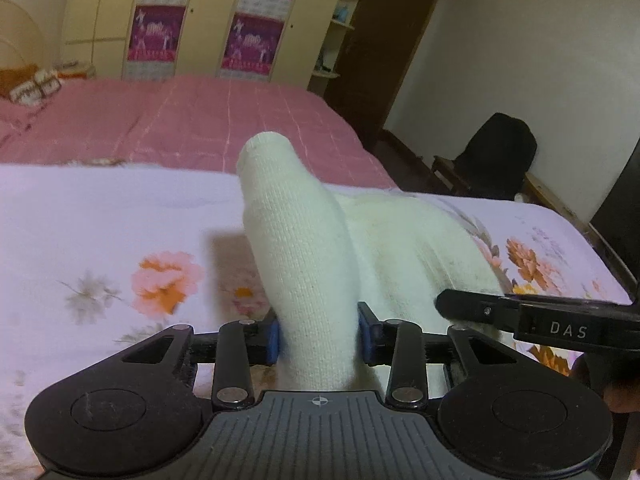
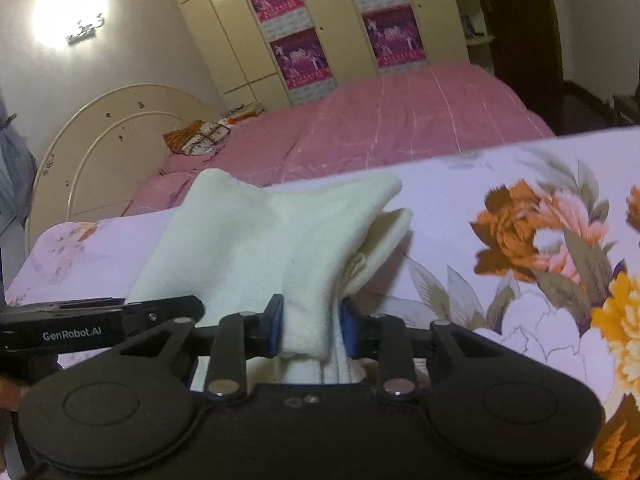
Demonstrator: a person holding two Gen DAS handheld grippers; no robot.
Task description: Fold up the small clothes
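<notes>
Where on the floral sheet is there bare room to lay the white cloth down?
Bare floral sheet lies left of the white cloth, up to the pink bedspread. More lies right of it, around the orange flowers. The middle is crowded: left gripper and right gripper both clamp the cloth.

The sock (image 1: 304, 264) is cream-white knit, lying over a pale lilac sheet (image 1: 100, 220) printed with orange and pink flowers (brown-leaved at the frame's right). Behind, a pink bedspread (image 1: 200, 116) carries thin pale lines, and the cream wardrobe (image 2: 340, 20) bears magenta panels.
</notes>
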